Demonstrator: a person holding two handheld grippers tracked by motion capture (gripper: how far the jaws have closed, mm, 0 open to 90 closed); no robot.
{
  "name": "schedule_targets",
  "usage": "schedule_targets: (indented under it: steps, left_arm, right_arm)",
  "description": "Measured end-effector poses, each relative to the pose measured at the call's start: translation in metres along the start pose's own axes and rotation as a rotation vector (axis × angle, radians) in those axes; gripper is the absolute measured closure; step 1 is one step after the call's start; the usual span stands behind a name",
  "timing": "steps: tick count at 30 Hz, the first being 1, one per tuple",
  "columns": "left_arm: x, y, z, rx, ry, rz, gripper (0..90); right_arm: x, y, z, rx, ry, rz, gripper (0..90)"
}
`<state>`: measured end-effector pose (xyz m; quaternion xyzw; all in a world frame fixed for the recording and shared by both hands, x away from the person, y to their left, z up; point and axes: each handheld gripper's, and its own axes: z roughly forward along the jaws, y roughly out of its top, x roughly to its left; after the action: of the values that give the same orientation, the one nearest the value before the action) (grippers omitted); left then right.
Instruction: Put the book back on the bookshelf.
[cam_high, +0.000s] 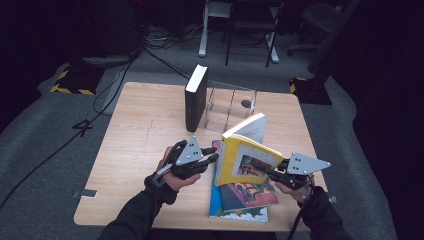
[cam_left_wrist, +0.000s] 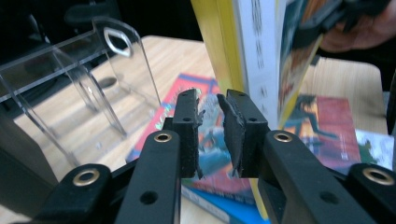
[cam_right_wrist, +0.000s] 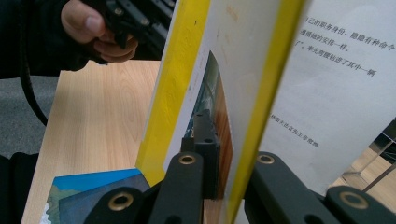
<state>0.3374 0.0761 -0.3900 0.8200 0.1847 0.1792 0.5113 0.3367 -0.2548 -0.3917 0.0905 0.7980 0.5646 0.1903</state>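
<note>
— Where's the yellow book (cam_high: 245, 160) now?

— Up on edge over the flat books (cam_high: 242, 197), pinched at its cover by my right gripper (cam_high: 272, 173). My left gripper (cam_high: 212, 159) sits just beside its spine, jaws slightly apart on nothing.

— What's ahead?

— The clear rack (cam_high: 230, 102) lies beyond, a black book (cam_high: 195, 97) upright at its left; I judge that's the crowding risk.
</note>
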Motion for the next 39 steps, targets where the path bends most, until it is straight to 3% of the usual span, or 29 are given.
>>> schedule_targets:
  steps: [8, 14, 21, 25, 29, 34, 39]
  left_arm:
    - [-0.012, -0.019, 0.0, 0.069, -0.026, -0.016, 64.7]
    - [-0.022, -0.032, 0.018, 0.104, -0.07, -0.04, 56.9]
    - [-0.031, -0.035, 0.04, 0.12, -0.1, -0.039, 55.5]
    - [-0.031, -0.032, 0.048, 0.082, -0.089, -0.025, 63.9]
    - [-0.027, -0.021, 0.052, 0.046, -0.118, -0.021, 64.3]
    - [-0.029, -0.002, 0.051, 0.012, -0.107, 0.03, 62.4]
    - [-0.032, 0.014, 0.046, -0.047, -0.115, 0.038, 64.9]
  right_arm:
    - [0.003, -0.001, -0.001, -0.008, -0.005, 0.005, 87.8]
    - [0.007, -0.001, -0.002, -0.009, -0.007, 0.006, 87.7]
    - [0.01, -0.001, -0.004, -0.011, -0.007, -0.003, 87.6]
    - [0.011, -0.001, -0.005, -0.011, -0.004, -0.007, 87.2]
    - [0.01, -0.001, -0.008, -0.022, -0.012, -0.022, 85.7]
    - [0.008, -0.002, -0.011, -0.03, -0.025, -0.023, 80.4]
    - [0.005, -0.003, -0.014, -0.033, -0.059, -0.018, 75.3]
